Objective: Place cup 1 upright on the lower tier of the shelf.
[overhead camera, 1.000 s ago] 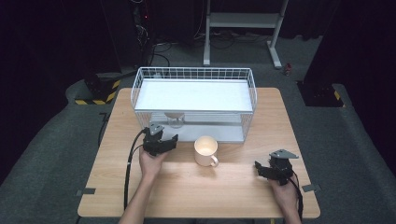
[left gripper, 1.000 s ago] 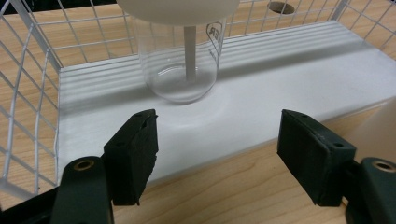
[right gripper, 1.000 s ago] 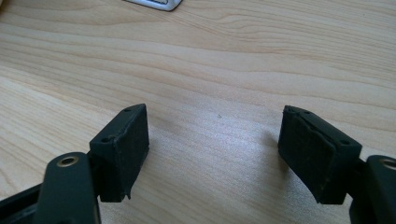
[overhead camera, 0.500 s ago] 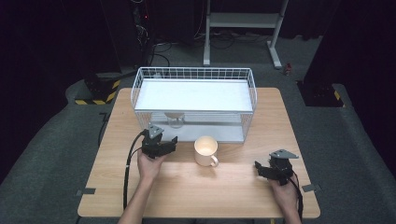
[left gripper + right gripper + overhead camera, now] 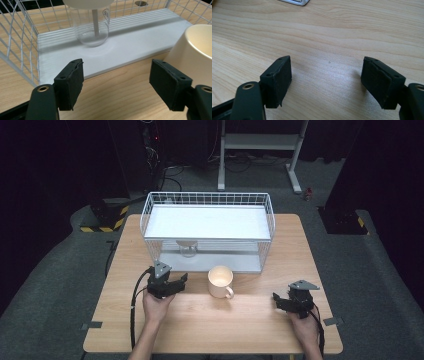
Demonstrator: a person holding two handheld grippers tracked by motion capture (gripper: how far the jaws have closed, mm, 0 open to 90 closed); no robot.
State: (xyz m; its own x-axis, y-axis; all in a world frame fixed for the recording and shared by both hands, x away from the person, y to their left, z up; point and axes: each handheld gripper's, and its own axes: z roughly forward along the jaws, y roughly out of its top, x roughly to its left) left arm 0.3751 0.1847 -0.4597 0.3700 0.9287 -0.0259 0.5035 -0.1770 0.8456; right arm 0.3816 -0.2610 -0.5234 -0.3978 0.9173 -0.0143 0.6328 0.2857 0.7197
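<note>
A cream mug (image 5: 220, 280) stands on the wooden table (image 5: 200, 320), just in front of a white wire basket (image 5: 207, 200). Inside the basket a clear glass (image 5: 188, 247) stands on the white base board (image 5: 130, 47). My left gripper (image 5: 178, 283) is left of the mug and points toward the basket. Its jaws are open with nothing between them (image 5: 117, 67), and the mug (image 5: 197, 50) sits just past the right jaw. At the table's near right my right gripper (image 5: 278, 302) hovers open over bare wood (image 5: 325, 62).
The basket carries a white shelf (image 5: 207, 222) across its top, above the glass (image 5: 91, 27). A cable (image 5: 134, 310) trails from the left gripper off the near edge. On the floor beyond the table are a white metal frame (image 5: 260, 142) and a black-and-yellow block (image 5: 102, 220).
My left gripper has drawn back a little from the basket toward the near edge. The right gripper, mug and glass have stayed put.
</note>
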